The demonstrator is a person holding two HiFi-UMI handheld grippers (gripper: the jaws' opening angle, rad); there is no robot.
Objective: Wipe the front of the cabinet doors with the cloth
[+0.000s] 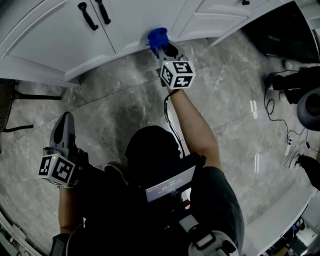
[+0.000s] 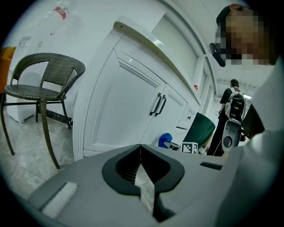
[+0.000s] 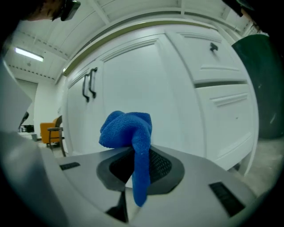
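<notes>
The right claw (image 1: pixel 164 48) is clamped on a blue cloth (image 1: pixel 157 36), arm stretched out, with the bunched-up end right at the bottom edge of the white cabinet doors (image 1: pixel 60 35), a bit right of the two black handles (image 1: pixel 95 12). A tail of cloth hangs down through the jaws. The left claw (image 1: pixel 64 122) is hanging low over the grey marble floor (image 1: pixel 125 100), well away from the doors, jaws together with nothing in them. There's a wicker chair (image 2: pixel 42 84) off to the left side.
</notes>
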